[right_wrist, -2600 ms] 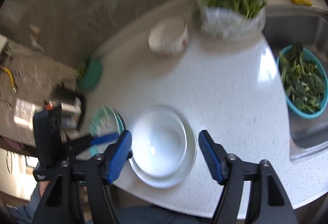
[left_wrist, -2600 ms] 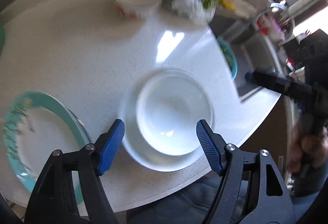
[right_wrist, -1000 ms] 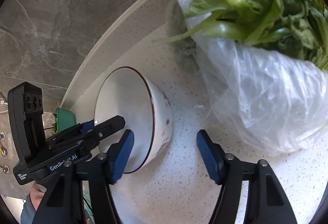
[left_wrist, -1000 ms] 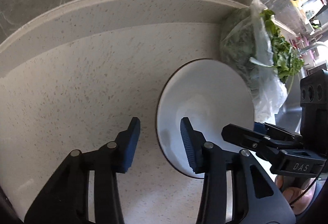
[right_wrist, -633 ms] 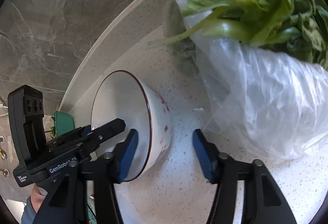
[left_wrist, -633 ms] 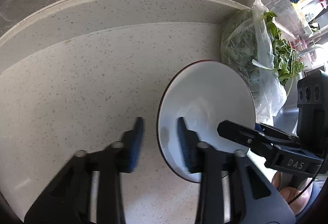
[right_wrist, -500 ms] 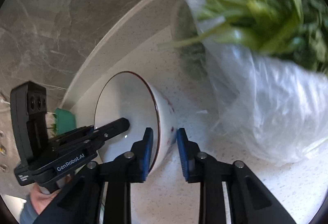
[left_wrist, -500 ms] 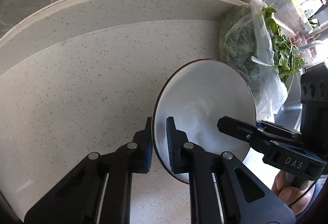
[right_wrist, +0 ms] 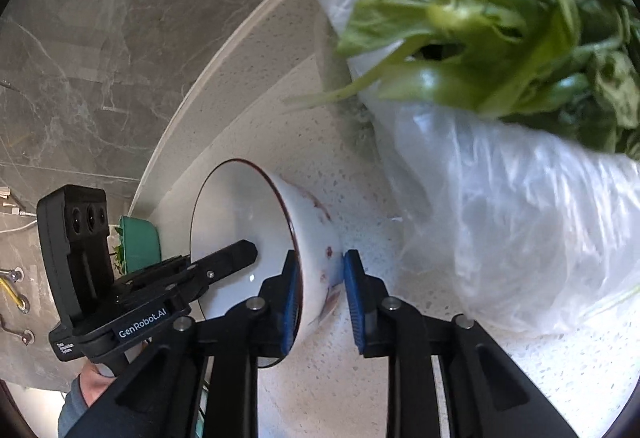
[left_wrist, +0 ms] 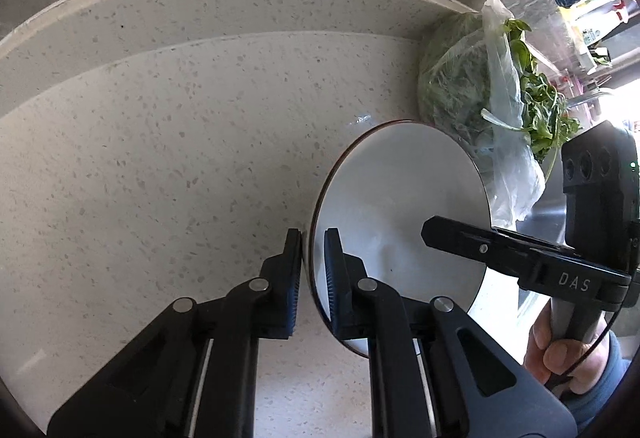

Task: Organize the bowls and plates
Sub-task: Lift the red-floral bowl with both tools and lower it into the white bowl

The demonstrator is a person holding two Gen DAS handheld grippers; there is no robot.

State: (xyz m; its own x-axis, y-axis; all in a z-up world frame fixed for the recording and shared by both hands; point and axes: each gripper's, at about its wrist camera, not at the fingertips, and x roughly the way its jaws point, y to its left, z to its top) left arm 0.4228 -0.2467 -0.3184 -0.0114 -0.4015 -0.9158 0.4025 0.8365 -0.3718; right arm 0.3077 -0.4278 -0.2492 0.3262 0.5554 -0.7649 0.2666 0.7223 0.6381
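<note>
Left gripper (left_wrist: pixel 312 270) clamps the bowl's (left_wrist: pixel 400 205) left rim; right gripper (right_wrist: pixel 320 290) pinches its right wall. Bowl sits on the counter (left_wrist: pixel 160 141), touching the greens bag (right_wrist: pixel 500 217). Step: two-handed pickup. Next likely calls for a level lift together, clear of the bag.

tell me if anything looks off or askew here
The white bowl is tipped up on its side, mouth facing sideways, not flat on the counter. Both the left gripper and right gripper pinch its rim. No spill or damage shows.
</note>
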